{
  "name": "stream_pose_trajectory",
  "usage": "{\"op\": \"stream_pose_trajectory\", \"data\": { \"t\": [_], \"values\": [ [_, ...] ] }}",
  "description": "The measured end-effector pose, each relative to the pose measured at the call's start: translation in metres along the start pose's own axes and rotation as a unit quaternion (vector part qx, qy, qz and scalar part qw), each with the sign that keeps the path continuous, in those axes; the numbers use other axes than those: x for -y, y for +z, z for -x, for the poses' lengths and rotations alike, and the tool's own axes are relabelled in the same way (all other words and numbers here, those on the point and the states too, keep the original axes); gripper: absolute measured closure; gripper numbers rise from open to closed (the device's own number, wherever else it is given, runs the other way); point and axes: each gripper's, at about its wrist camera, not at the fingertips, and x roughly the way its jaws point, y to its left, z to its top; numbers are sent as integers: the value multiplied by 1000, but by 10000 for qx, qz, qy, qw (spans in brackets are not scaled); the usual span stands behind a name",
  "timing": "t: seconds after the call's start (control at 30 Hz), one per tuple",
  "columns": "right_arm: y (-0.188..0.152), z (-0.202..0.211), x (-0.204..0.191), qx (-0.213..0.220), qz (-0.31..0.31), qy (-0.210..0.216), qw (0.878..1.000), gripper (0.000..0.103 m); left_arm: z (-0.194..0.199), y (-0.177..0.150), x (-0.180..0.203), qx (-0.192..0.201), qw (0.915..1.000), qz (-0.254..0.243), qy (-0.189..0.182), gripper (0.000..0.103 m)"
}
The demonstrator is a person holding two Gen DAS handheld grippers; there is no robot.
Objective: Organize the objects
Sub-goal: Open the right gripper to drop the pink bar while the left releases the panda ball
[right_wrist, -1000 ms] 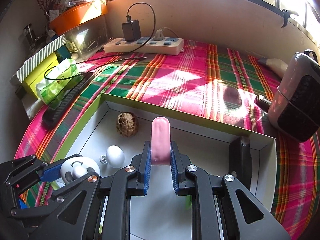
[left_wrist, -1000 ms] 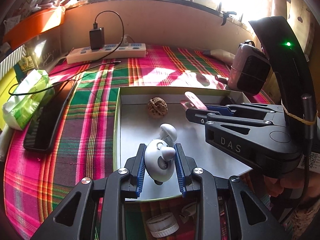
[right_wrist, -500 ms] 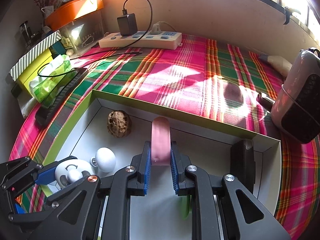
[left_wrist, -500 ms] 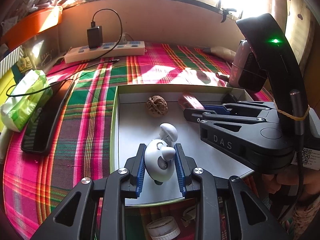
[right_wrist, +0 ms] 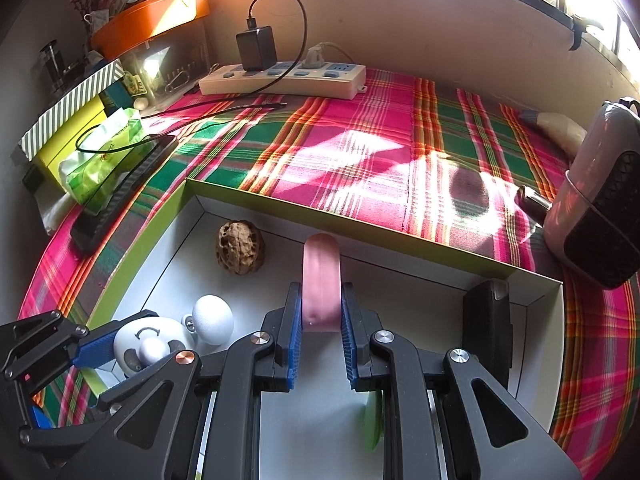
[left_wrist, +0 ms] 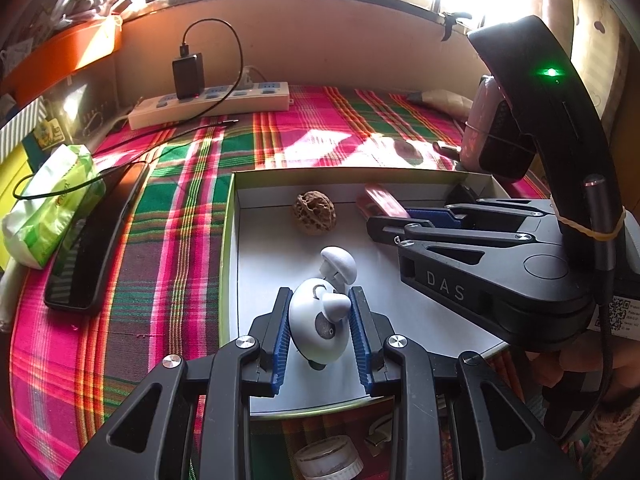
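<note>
Plaid cloth [right_wrist: 360, 152], pink, green and red, is covering the table; strong sunlight from the window behind is falling across it in bright patches. A plain beige wall is running along the back edge.

Shallow box [right_wrist: 352, 222], green outside and white inside, is sitting at the near middle of the table. Inside it: a walnut [right_wrist: 240, 247] near the far wall, a white mushroom-shaped piece [left_wrist: 339, 261] nearer the front, and a black block [right_wrist: 486, 320] leaning in the right corner.

Left tongs [left_wrist: 320, 322] are reaching into the box at its near edge; their jaws have just been opening a little, with a white round toy [left_wrist: 316, 326] sitting between the blue pads and the pads pressing on its sides. Right tongs [right_wrist: 320, 316] are clamped on a pink translucent bar [right_wrist: 321, 280], its far end pointing at the box's far wall.

Around the box: a white power strip [right_wrist: 282, 80] with a black charger [right_wrist: 256, 48] against the wall, a dark phone [left_wrist: 96, 240] lying at left, a green tissue pack [left_wrist: 52, 204] beside it, and a pink-and-black device [right_wrist: 600, 200] at right. An orange tray [right_wrist: 152, 20] is resting on stacked items in the left corner.
</note>
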Motion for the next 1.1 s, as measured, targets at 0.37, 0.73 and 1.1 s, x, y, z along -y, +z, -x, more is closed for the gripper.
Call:
{"op": "stream_pose_trajectory", "data": {
  "t": [0.37, 0.73, 1.1],
  "values": [
    [0, 1, -1, -2, -17, 12, 10000, 84, 0, -1, 1, 0, 10000, -12, -26, 73],
    [-1, 6, -2, 89, -65, 45, 9999, 70, 1, -1, 1, 22, 10000, -6, -36, 67],
    [-7, 21, -2, 202, -201, -17, 9996, 66, 14, -6, 0, 85, 9998, 7, 162, 65]
  ]
}}
